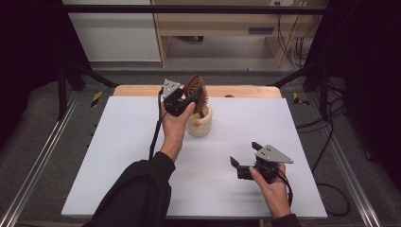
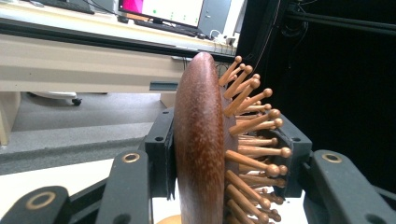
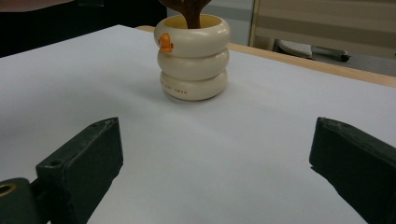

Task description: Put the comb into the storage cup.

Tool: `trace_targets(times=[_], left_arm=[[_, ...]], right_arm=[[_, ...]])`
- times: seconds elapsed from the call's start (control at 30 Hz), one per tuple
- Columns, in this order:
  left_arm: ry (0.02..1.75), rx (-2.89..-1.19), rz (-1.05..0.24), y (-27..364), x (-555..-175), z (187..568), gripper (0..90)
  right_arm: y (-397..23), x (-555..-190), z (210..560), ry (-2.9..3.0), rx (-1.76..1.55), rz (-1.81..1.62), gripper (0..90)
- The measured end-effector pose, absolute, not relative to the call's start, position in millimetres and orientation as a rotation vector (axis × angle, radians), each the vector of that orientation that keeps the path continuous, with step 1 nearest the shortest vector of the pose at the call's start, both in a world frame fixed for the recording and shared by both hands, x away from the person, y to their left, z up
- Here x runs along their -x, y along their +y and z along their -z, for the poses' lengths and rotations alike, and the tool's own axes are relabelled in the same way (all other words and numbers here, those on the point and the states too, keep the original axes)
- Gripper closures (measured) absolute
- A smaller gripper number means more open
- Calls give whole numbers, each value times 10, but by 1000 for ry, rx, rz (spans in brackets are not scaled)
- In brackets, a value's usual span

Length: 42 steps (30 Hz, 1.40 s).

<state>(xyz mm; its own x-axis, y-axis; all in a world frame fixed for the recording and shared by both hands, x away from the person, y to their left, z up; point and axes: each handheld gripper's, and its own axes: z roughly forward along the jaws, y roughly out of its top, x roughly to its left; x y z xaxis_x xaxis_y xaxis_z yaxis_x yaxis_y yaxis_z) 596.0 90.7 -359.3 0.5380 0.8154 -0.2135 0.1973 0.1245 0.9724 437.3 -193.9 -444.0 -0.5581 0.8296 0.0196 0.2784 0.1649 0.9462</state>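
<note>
While left gripper [image 1: 189, 101] clamped hairbrush [image 2: 201, 140] above cup [image 1: 199, 124] near tabletop's far edge | handle best kept vertical, lowered slowly | right gripper [image 1: 243, 153] jaws wide, empty.

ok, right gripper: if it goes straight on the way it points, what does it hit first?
Probably the cream ringed cup holding the wooden hairbrush. The right gripper stands open, with bare white table between it and the cup, which sits slightly left of centre, so it could just pass.
</note>
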Motion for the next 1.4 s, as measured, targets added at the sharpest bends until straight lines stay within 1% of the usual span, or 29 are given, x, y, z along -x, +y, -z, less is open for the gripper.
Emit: trace_targets(times=[0.9, 1.4], left_arm=[[946, -1418, -571, 860, -5963, 3658, 507], [971, -1408, -551, 982, -5984, 3684, 492]], right_arm=[[-1940, -4377, 4443, 1930, -1050, -1390, 32], [-1927, -4377, 4446, 1932, -1048, -1393, 32]])
